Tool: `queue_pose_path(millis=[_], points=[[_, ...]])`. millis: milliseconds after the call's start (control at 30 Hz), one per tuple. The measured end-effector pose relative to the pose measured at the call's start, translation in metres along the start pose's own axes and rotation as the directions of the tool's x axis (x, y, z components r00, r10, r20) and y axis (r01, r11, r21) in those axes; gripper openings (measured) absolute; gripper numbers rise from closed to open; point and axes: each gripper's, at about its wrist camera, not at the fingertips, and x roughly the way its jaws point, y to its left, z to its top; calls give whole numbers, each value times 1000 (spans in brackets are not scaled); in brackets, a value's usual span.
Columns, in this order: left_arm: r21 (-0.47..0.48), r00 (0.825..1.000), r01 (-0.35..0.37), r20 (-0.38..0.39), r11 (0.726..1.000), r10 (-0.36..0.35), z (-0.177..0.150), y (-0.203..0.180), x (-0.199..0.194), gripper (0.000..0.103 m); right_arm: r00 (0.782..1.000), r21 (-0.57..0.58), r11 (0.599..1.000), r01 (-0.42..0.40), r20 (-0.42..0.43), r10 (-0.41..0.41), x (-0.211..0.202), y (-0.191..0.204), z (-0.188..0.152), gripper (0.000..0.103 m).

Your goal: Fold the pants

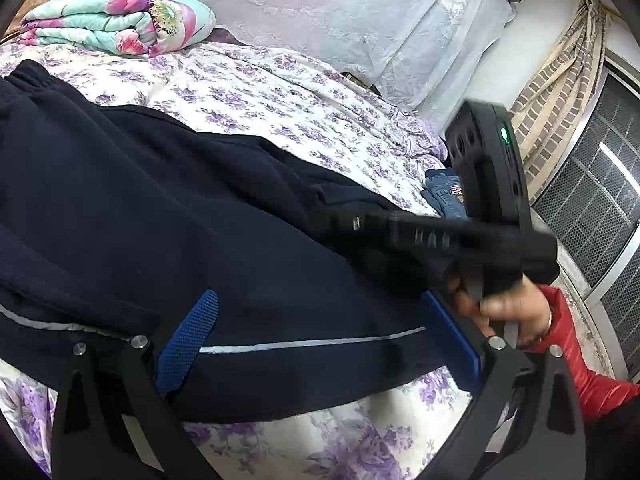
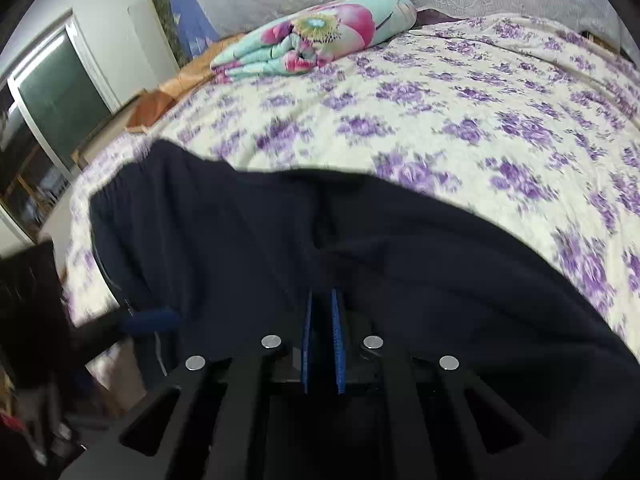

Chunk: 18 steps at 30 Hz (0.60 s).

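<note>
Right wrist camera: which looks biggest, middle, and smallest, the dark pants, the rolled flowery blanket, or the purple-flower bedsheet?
1. Purple-flower bedsheet, about level with the pants; nearness inflates those.
2. Dark pants.
3. Rolled flowery blanket, clearly smallest, but farthest away.

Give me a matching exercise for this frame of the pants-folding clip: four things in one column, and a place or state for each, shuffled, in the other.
Things
1. dark pants
2. floral quilt
3. right tongs
4. left tongs

Places or states
A. folded up at the far end of the bed
B. nearly shut, dark fabric pinched between the blue pads
C. spread wide, one pad on each side of the striped fabric
D. lying across the purple-flowered sheet

Pairs: 1-D, 2-A, 3-B, 4-C
</note>
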Motion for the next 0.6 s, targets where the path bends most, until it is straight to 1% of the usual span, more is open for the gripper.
queue_pose_path(millis=[33,100,133,167,200,267,333,400,433,467,500,533,567,600], points=[[-1,1000,2,1,1000,-2,0,0,0,98,1000,25,999,-21,18,20,-3,-2,5,12],[-1,1000,4,1,1000,-4,-2,0,-1,98,996,62,996,-62,61,58,-12,-6,13,22],[-1,1000,2,2,1000,-2,-1,0,-1,98,994,71,995,-72,82,66,-15,-6,19,32],[-1,1000,1,1,1000,-1,-1,0,-1,98,993,69,995,-76,92,69,-16,-6,26,37],[-2,1000,2,2,1000,-2,-1,0,-1,98,993,59,995,-80,90,74,-14,-4,35,37],[-2,1000,3,2,1000,-3,-1,0,-1,98,995,57,995,-79,60,76,-2,-3,48,37],[-2,1000,5,2,1000,-5,-1,0,-1,98,997,64,995,-74,-17,75,19,-3,56,37],[-2,1000,7,1,1000,-7,-1,1,-1,98,994,55,996,-66,-78,70,38,0,52,37],[-1,1000,8,1,1000,-8,-1,1,-1,98,995,30,998,-48,-86,51,42,3,49,39],[-1,1000,10,1,1000,-10,-1,1,-1,98,997,-6,1000,-18,-81,17,45,8,45,39],[-1,1000,11,0,1000,-11,0,1,-1,98,998,-31,1000,1,-67,-3,46,12,42,36],[-2,1000,11,0,1000,-11,0,2,-1,98,999,-34,999,3,-43,-4,43,14,40,24],[-2,1000,11,0,1000,-11,0,1,-1,98,1000,-25,1000,-4,-24,3,39,14,42,14],[-2,1000,11,0,1000,-11,0,1,-1,98,1000,-18,1000,-6,8,6,34,13,44,12]])
